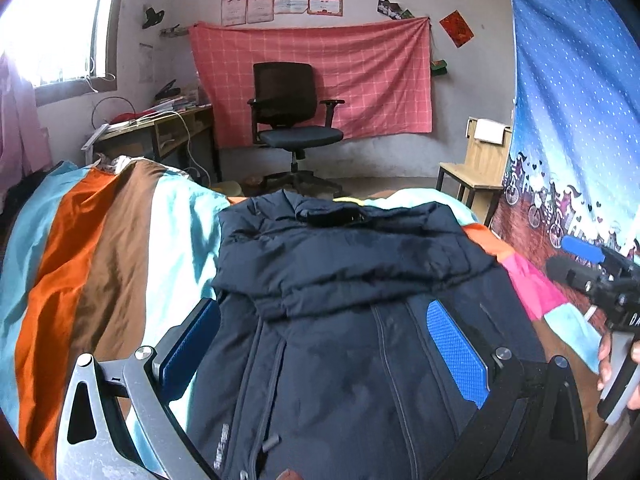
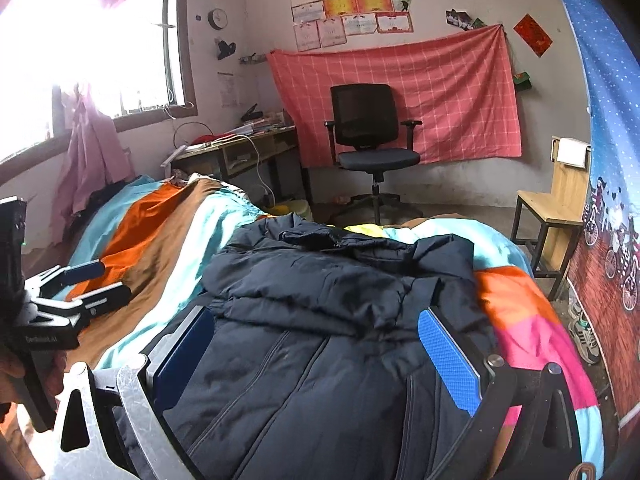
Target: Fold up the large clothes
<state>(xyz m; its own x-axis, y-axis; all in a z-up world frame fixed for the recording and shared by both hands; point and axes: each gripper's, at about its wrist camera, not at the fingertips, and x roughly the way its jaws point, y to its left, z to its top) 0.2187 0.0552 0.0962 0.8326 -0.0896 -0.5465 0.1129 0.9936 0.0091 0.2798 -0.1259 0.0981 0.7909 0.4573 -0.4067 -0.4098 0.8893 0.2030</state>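
Two grippers hang over a dark navy padded jacket (image 1: 352, 320) that lies on a bed covered with a striped quilt (image 1: 100, 248) in turquoise, orange and brown bands. The jacket is partly folded: its upper part is doubled over toward the near side, forming a thick bundle (image 2: 332, 280) across the chest, with the zipped front panel spread flat below it. In the left wrist view, the left gripper (image 1: 324, 348) has its blue-padded fingers (image 1: 456, 348) spread wide on either side of the jacket front, released and holding nothing. In the right wrist view, the right gripper (image 2: 316, 360) stands the same way, its fingers (image 2: 450, 360) splayed apart above the fabric, empty; whether the pads actually touch the cloth is hard to tell from this angle. Each camera catches the other tool at the frame edge: the right one held in a hand (image 1: 616, 364) at the far right of the left view, the left one beside the quilt at the far left of the right view. Beyond the bed stand a black office chair (image 1: 294, 120), a cluttered desk (image 1: 156, 128) under a bright window (image 1: 52, 20), a wooden chair (image 2: 552, 208) and a red checked cloth (image 2: 400, 96) pinned on the wall. A blue dotted curtain (image 1: 576, 120) hangs at the right.
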